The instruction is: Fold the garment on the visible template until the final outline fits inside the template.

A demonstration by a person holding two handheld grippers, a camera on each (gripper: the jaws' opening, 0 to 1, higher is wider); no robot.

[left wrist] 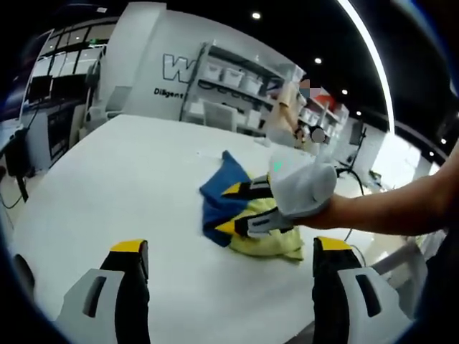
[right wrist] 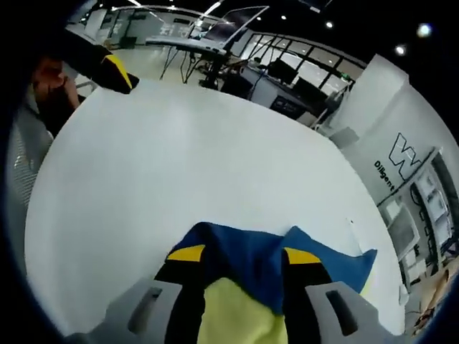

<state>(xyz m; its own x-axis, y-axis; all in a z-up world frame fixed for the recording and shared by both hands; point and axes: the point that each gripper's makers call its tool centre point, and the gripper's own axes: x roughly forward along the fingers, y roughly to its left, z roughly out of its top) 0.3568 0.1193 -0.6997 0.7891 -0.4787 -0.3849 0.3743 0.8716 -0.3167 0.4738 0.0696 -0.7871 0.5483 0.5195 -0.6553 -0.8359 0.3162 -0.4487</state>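
Garment: a blue and yellow garment (left wrist: 244, 218) lies bunched in a loose heap on a large white table (left wrist: 122, 186), toward the table's far side in the left gripper view, with bare tabletop all around it.
Garment close up: in the right gripper view the garment (right wrist: 265, 269) sits directly under the camera, a blue layer on top with pale yellow fabric showing below it, and a blue corner pointing out toward the right.
Right gripper: the right gripper (left wrist: 247, 208), held by a person's hand (left wrist: 305, 188) in a white cover, reaches down onto the heap. In the right gripper view its jaws stand apart with cloth lying between them; whether they grip the fabric I cannot tell.
Left gripper: the left gripper (left wrist: 229, 261) hovers over bare table near the near edge, well apart from the garment, jaws spread and holding nothing.
Template: no marked outline can be made out on the white tabletop in either view.
Progress: judging from the crumpled heap, no tidy fold is finished. Spreading the cloth flat and folding it down to a compact outline all appear left to do.
Surroundings: shelving with boxes and a wall with lettering stand beyond the table's far edge.
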